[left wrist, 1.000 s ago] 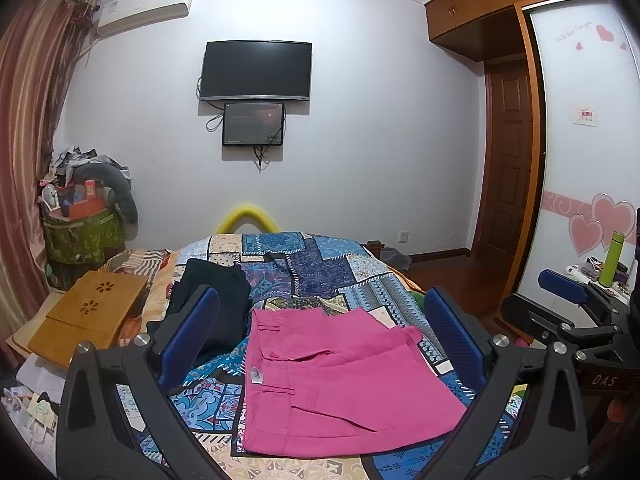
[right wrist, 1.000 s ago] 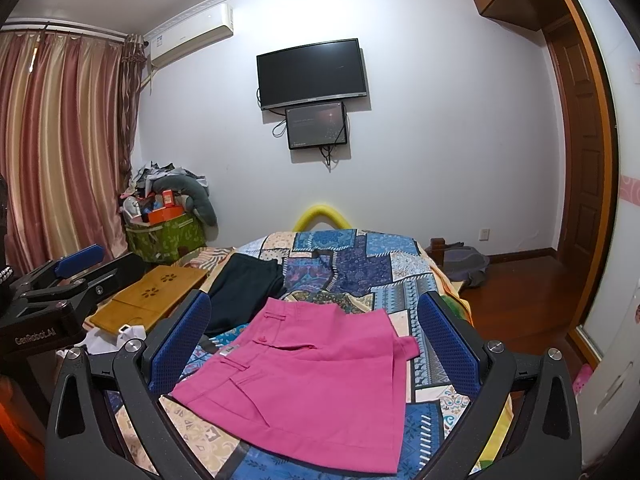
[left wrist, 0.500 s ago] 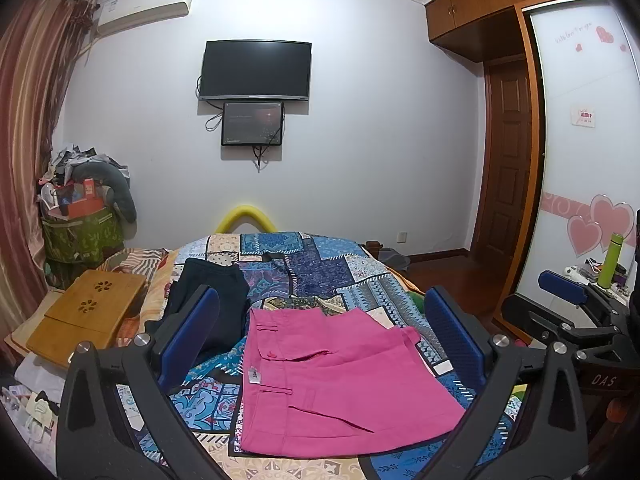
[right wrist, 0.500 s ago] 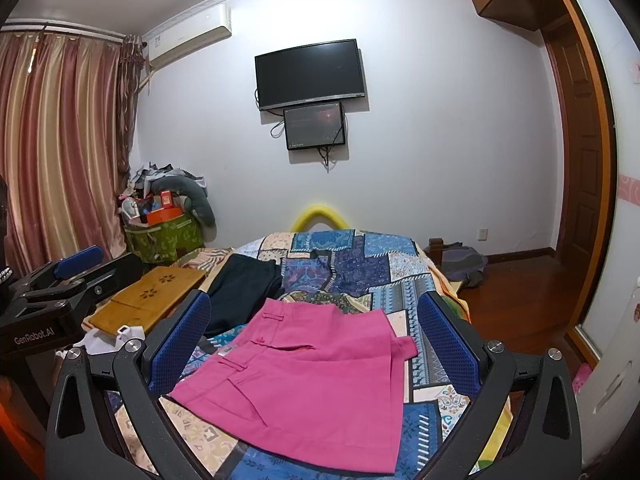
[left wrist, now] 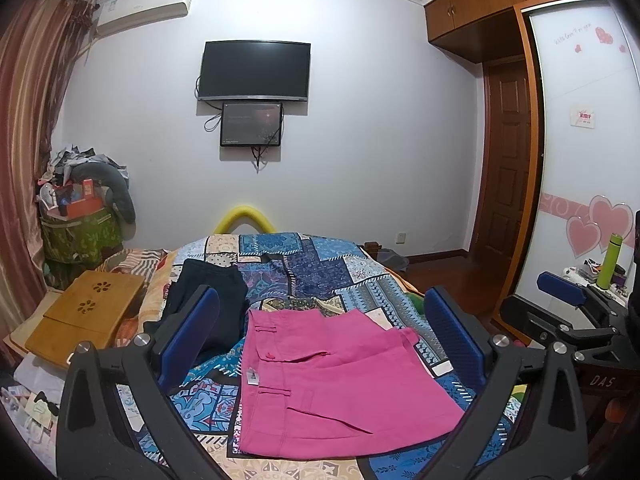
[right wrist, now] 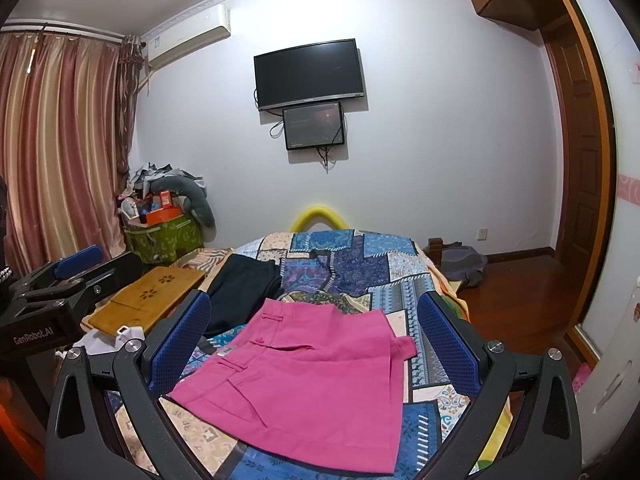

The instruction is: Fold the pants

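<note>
Pink pants point(left wrist: 336, 380) lie folded into a flat rectangle on the patchwork bed cover point(left wrist: 304, 272); they also show in the right wrist view point(right wrist: 308, 384). My left gripper point(left wrist: 320, 332) is open and empty, held above the near side of the pants. My right gripper point(right wrist: 312, 340) is open and empty, also above the pants. The right gripper shows at the right edge of the left wrist view point(left wrist: 568, 312). The left gripper shows at the left edge of the right wrist view point(right wrist: 60, 280).
A folded dark garment point(left wrist: 208, 300) lies on the bed left of the pink pants. A wooden lap tray point(left wrist: 84, 320) sits at the bed's left side. A cluttered green bin point(left wrist: 80, 228) stands by the curtain. A wardrobe and door are at the right.
Both grippers have drifted only slightly; the pants and everything on the bed lie as before.
</note>
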Tool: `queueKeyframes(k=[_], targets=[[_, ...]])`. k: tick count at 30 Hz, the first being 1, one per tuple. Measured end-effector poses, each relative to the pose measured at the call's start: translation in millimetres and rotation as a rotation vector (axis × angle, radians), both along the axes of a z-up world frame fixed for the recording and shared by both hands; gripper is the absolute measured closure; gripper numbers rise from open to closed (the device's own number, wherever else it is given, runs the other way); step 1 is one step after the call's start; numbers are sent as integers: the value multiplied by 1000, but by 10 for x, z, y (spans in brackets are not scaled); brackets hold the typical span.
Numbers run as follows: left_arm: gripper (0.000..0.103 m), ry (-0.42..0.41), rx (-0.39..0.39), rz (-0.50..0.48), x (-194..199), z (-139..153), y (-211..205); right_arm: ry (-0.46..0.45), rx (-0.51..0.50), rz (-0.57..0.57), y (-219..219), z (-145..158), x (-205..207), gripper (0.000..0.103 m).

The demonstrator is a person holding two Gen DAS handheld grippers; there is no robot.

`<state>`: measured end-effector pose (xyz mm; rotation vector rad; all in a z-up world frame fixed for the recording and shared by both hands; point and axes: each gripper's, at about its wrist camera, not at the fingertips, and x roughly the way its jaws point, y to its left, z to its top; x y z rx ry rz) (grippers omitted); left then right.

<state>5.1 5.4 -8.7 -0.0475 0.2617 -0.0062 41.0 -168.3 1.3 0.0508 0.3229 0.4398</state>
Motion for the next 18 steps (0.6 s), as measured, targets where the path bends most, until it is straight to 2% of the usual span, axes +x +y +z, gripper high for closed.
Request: queueKeyframes(k=[18], targets=[[0, -12, 10, 5, -35, -2, -21, -5, -3, -3, 7, -10, -7, 0]])
